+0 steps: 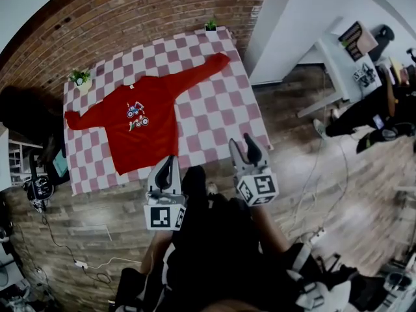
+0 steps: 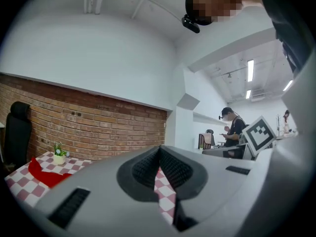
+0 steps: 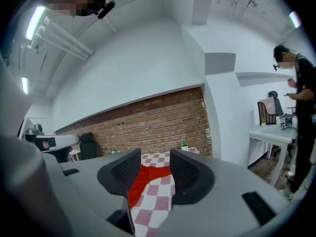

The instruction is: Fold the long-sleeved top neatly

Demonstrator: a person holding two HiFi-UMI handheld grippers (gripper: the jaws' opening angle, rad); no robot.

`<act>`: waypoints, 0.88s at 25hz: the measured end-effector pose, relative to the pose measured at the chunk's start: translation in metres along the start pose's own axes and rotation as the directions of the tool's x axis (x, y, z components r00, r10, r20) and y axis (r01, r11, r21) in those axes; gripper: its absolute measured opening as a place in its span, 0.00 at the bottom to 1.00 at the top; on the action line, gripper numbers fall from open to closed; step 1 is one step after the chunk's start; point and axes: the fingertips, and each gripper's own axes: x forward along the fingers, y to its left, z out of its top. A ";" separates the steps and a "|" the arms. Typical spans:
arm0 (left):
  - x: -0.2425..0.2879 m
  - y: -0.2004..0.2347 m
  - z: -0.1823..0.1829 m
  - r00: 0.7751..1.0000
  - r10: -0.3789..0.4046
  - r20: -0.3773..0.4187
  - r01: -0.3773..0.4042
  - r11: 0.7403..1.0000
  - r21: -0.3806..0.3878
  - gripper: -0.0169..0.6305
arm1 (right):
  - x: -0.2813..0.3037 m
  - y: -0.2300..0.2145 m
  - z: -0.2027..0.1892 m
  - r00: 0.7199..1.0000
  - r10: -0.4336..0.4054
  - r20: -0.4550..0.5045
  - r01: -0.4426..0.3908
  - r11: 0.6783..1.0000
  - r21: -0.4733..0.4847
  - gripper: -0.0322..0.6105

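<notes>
A red long-sleeved top (image 1: 146, 119) lies flat, front up, on the pink-and-white checked table (image 1: 221, 116), both sleeves spread out to the sides. My left gripper (image 1: 170, 162) hovers at the table's near edge, just below the top's hem, with its jaws shut and nothing between them. My right gripper (image 1: 242, 143) is over the near right part of the table, to the right of the top, open and empty. In the left gripper view the left gripper (image 2: 159, 152) shows the checked cloth below and the top (image 2: 42, 174) far left. Between the right gripper (image 3: 155, 164) jaws the top (image 3: 143, 179) is seen ahead.
Two small potted plants (image 1: 80, 77) (image 1: 210, 25) stand at the table's far corners against a brick wall (image 1: 130, 18). A black chair (image 1: 26, 112) is at the left. A white desk (image 1: 338, 64) and a person (image 1: 370, 112) are at the right. Cables (image 1: 78, 262) lie on the wood floor.
</notes>
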 end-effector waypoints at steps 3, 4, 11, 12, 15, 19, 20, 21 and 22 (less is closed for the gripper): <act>0.032 0.010 0.002 1.000 -0.010 0.014 0.010 1.000 -0.029 0.04 | 0.035 -0.013 0.003 1.000 -0.004 -0.007 0.004 1.000 -0.005 0.32; 0.045 0.014 0.002 1.000 -0.017 0.016 0.018 0.999 -0.031 0.04 | 0.047 -0.017 0.003 1.000 -0.008 -0.015 0.008 1.000 -0.003 0.32; 0.127 0.041 -0.002 0.998 -0.065 -0.017 0.064 0.997 -0.052 0.04 | 0.136 -0.053 0.003 0.996 -0.049 -0.071 0.051 0.998 0.023 0.32; 0.138 0.046 -0.002 0.997 -0.071 -0.018 0.070 0.996 -0.052 0.04 | 0.149 -0.059 0.001 0.995 -0.060 -0.078 0.062 0.998 0.028 0.32; 0.169 0.059 -0.006 0.995 -0.089 -0.037 0.087 0.994 -0.066 0.04 | 0.190 -0.080 -0.008 0.991 -0.089 -0.100 0.095 0.994 0.050 0.32; 0.203 0.073 -0.016 0.992 -0.107 -0.068 0.101 0.991 -0.090 0.04 | 0.241 -0.105 -0.018 0.984 -0.121 -0.130 0.131 0.989 0.070 0.32; 0.212 0.077 -0.019 0.991 -0.109 -0.073 0.102 0.990 -0.093 0.04 | 0.253 -0.111 -0.020 0.983 -0.125 -0.137 0.136 0.988 0.076 0.32; 0.220 0.079 -0.022 0.991 -0.112 -0.076 0.104 0.990 -0.097 0.04 | 0.265 -0.118 -0.022 0.982 -0.127 -0.143 0.140 0.987 0.084 0.32; 0.229 0.082 -0.025 0.990 -0.114 -0.078 0.106 0.989 -0.102 0.04 | 0.276 -0.125 -0.026 0.980 -0.130 -0.149 0.145 0.985 0.094 0.32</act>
